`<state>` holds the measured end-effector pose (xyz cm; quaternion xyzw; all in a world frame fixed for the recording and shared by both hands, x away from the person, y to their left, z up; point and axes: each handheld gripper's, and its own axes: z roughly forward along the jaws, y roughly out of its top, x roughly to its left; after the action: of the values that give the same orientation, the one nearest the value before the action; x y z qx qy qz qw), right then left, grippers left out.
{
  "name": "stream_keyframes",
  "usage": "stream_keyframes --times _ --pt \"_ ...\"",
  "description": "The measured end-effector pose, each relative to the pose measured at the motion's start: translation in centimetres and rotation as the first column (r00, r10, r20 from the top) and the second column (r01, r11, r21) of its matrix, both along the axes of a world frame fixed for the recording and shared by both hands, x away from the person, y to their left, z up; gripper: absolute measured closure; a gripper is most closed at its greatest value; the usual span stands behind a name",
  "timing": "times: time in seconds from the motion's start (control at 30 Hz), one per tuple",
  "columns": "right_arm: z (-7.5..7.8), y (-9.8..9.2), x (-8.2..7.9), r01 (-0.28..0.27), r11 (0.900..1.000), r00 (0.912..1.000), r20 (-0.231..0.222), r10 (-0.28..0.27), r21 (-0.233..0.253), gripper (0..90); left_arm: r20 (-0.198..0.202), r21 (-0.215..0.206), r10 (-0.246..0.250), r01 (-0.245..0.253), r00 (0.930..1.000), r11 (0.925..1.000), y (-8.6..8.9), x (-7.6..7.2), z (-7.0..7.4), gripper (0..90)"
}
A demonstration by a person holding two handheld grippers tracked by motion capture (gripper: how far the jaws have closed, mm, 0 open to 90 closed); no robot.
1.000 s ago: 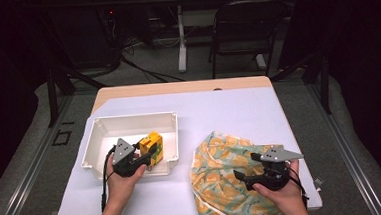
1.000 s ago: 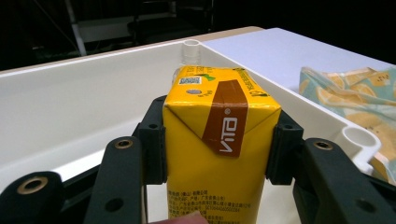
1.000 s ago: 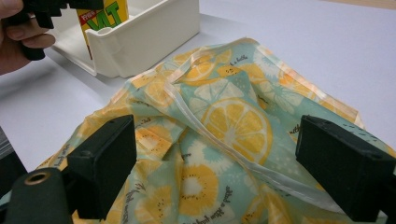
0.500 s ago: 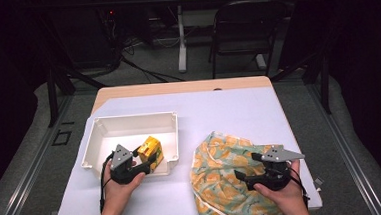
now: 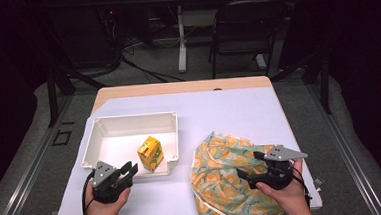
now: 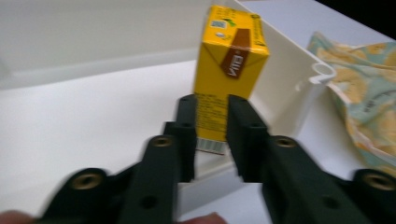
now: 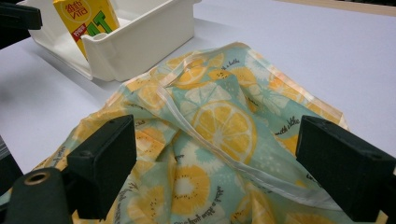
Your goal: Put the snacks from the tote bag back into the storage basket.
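A shallow white plastic tray [image 5: 107, 137] sits on the white surface [image 5: 228, 110] and holds one yellow drink carton [image 5: 150, 152], upright near its 5 o'clock corner. The left hand-held gripper [image 5: 126, 171] rests just outside the tray's near wall, jaws narrowly parted and empty. At the tray's 3 o'clock lies a crumpled lemon-print cloth bag [image 5: 223, 178]; the right hand-held gripper [image 5: 248, 166] hovers over it, jaws wide.
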<state>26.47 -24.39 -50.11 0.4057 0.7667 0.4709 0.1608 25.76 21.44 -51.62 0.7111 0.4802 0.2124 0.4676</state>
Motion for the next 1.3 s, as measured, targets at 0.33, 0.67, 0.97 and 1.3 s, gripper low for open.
stream_keyframes --times 0.33,0.67,0.97,1.3 --pt "-0.1 0.2 0.0 -0.003 1.0 1.0 -0.001 0.003 -0.005 12.0 -0.06 0.008 -0.105 0.106 0.9927 0.9944 -3.2 1.1 -1.2 90.0" --pt "-0.2 0.2 0.1 -0.003 1.0 1.0 -0.001 0.003 -0.017 12.1 -0.1 0.027 -0.075 0.078 0.9921 0.9966 -3.8 2.6 -2.2 90.0" --pt "-0.2 0.2 0.0 0.001 1.0 1.0 0.002 -0.001 -0.018 12.0 -0.127 0.033 -0.036 0.041 0.9913 0.9986 -2.5 3.2 -2.6 90.0" --pt "-0.3 0.3 0.1 -0.003 1.0 1.0 -0.001 0.003 -0.025 12.0 -0.132 0.023 0.005 -0.002 0.9913 0.9997 -1.4 4.0 -2.9 90.0"
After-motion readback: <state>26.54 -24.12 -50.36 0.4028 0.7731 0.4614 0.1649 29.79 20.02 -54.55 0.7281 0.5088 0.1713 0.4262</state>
